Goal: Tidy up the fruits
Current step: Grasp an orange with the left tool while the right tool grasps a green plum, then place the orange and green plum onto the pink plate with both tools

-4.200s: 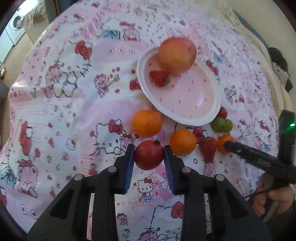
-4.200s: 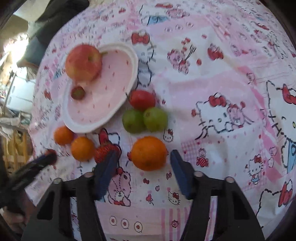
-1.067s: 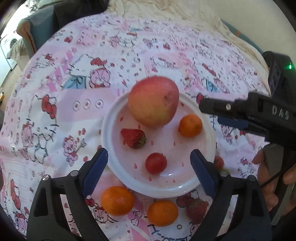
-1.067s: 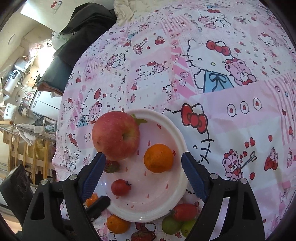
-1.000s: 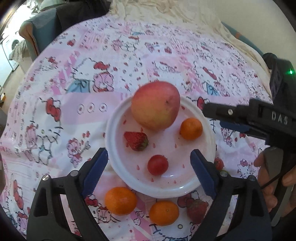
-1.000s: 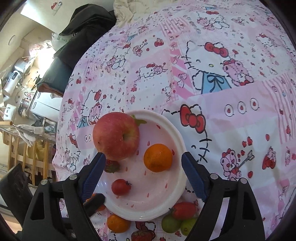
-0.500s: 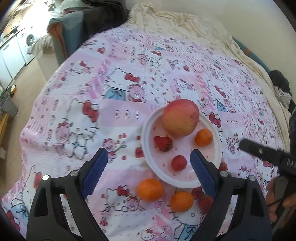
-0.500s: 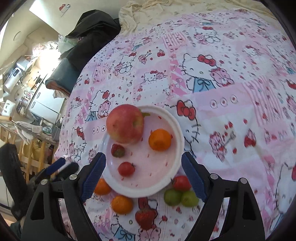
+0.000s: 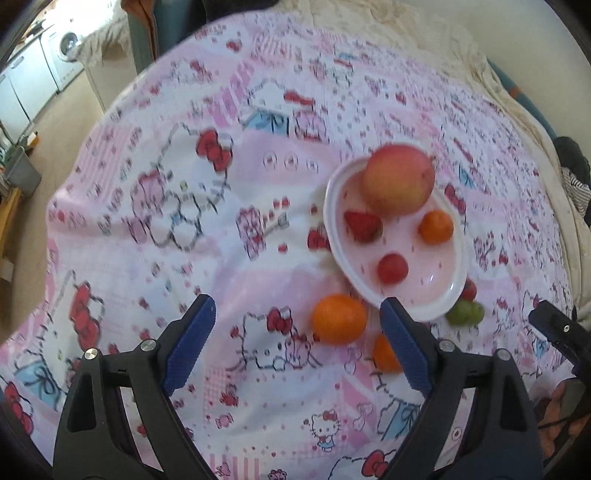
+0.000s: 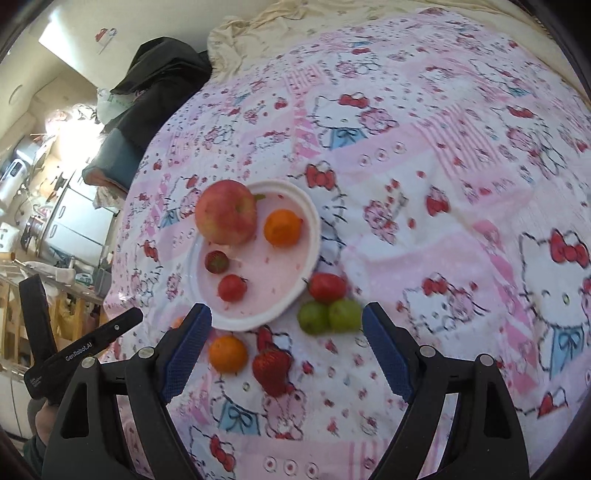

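A white plate on the pink Hello Kitty cloth holds an apple, a small orange, a strawberry and a red tomato. Beside the plate lie two oranges, a strawberry, two green fruits and a red fruit. My left gripper is open and empty, above the cloth near the closest orange. My right gripper is open and empty, above the loose strawberry.
Dark clothing and a blue cushion lie at the bed's far edge. Kitchen units and a washing machine stand beyond the bed. A cream blanket covers the far side.
Both grippers let their fruit go onto the plate and have pulled back from it. The plate has shifted away in both views, and the loose fruits now lie between the fingers.
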{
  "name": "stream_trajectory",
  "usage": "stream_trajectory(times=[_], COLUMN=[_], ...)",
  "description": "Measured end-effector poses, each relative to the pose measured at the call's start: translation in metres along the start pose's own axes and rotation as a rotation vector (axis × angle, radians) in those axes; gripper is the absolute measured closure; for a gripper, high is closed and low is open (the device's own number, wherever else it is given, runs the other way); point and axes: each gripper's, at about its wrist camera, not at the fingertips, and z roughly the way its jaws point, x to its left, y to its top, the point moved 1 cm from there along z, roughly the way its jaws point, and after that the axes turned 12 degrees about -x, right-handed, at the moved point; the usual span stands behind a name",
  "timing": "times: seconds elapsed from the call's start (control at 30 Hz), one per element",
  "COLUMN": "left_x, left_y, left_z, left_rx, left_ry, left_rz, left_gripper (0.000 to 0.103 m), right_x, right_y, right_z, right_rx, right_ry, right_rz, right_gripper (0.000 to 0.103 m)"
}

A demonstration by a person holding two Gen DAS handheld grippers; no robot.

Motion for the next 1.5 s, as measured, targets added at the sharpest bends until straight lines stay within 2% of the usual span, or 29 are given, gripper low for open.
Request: stream_trajectory(times=[0.2,0.33,0.43,0.47,0.5,0.53,0.6,0.73,0.83,0.87,1.0,1.13,1.33,1.4,1.5], left_x=[-0.007,-0.017,-0.024,-0.025,-0.025,-0.025,-0.024,-0.023,-0.026,-0.03,-0.036,-0.034,-0.03,-0.03,-0.029], left_y=[-0.011,-0.017,-0.021,-0.022,-0.023,-0.024,-0.026,-0.026,-0.025,-0.024,-0.025,-0.024,-0.021,-0.02,-0.02], left_z=[0.018,0.023,0.027,0.029,0.031,0.033,0.037,0.041,0.041,0.04,0.037,0.037,0.03,0.028,0.023], left_rx=[0.053,0.059,0.064,0.069,0.075,0.084,0.101,0.106,0.103,0.101,0.092,0.091,0.067,0.063,0.06], left_ry=[-0.025,-0.033,-0.028,-0.025,-0.024,-0.022,-0.023,-0.031,-0.065,-0.08,-0.066,-0.075,-0.08,-0.081,-0.088], left_rz=[0.01,0.045,0.081,0.092,0.096,0.097,0.091,0.091,0.095,0.106,0.151,0.137,0.118,0.112,0.104], left_gripper=[0.015,0.015,0.016,0.018,0.023,0.025,0.033,0.041,0.059,0.068,0.068,0.069,0.07,0.07,0.07], right_x=[-0.021,-0.039,-0.047,-0.049,-0.05,-0.052,-0.055,-0.055,-0.053,-0.054,-0.06,-0.063,-0.065,-0.066,-0.068], right_y=[-0.002,-0.004,-0.007,-0.008,-0.009,-0.009,-0.011,-0.013,-0.015,-0.016,-0.016,-0.016,-0.018,-0.018,-0.018], right_z=[-0.004,0.006,0.019,0.024,0.026,0.031,0.037,0.046,0.057,0.06,0.071,0.075,0.078,0.078,0.076], right_rx=[0.0,0.037,0.094,0.108,0.114,0.131,0.151,0.174,0.195,0.203,0.22,0.219,0.226,0.222,0.215], right_ry=[-0.046,-0.124,-0.1,-0.085,-0.074,-0.047,-0.021,-0.021,-0.025,-0.032,-0.035,-0.01,-0.011,-0.017,-0.013], right_rz=[0.025,0.061,0.112,0.129,0.142,0.172,0.209,0.229,0.229,0.229,0.257,0.3,0.301,0.299,0.297], right_gripper=[0.017,0.017,0.017,0.022,0.033,0.037,0.054,0.06,0.06,0.06,0.06,0.06,0.061,0.069,0.071])
